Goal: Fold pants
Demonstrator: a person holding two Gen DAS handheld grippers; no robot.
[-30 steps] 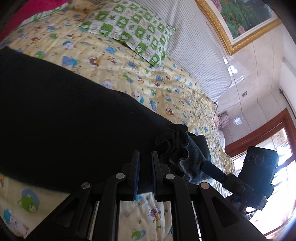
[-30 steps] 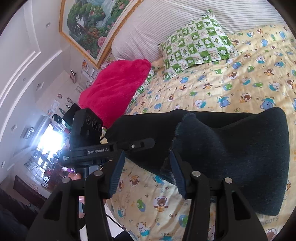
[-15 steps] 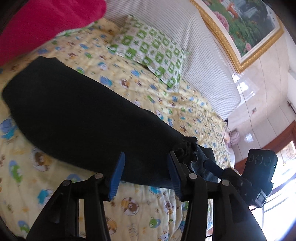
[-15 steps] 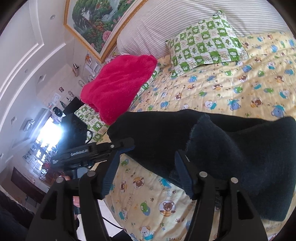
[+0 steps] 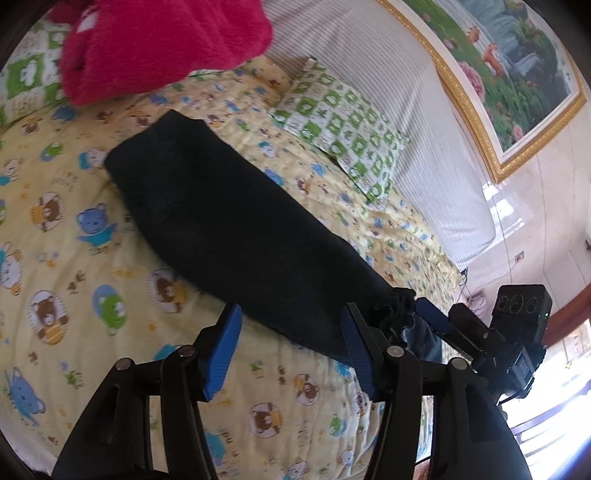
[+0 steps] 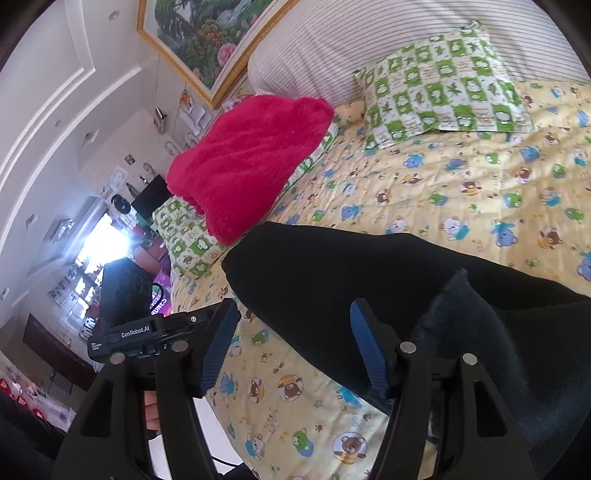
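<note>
Black pants (image 5: pixel 236 221) lie folded lengthwise across the yellow bear-print bedsheet (image 5: pixel 74 295). My left gripper (image 5: pixel 291 350) hovers at their near edge, its jaws opening; the hem lies between the blue pads, which do not press on it. In the right wrist view the pants (image 6: pixel 332 280) stretch away from the right gripper (image 6: pixel 295 347), whose jaws are also opening over the fabric edge without pinching it. A raised fold (image 6: pixel 465 306) stands beside its right finger. The right gripper (image 5: pixel 448 325) sits by the gathered waistband (image 5: pixel 399 302). The left gripper (image 6: pixel 199 317) shows at the bed's edge.
A fluffy red blanket (image 6: pixel 251 158) rests on a green checked pillow (image 6: pixel 184 240) at one end. A second checked pillow (image 6: pixel 439 99) leans on the striped headboard (image 6: pixel 332 48) under a gold-framed painting (image 6: pixel 199 33). The bed's edge drops off behind the grippers.
The left gripper, shut on the pants edge a second ago, has let go and drawn back. The right gripper's jaws have widened and it has backed off slightly. The pants now lie flat.
</note>
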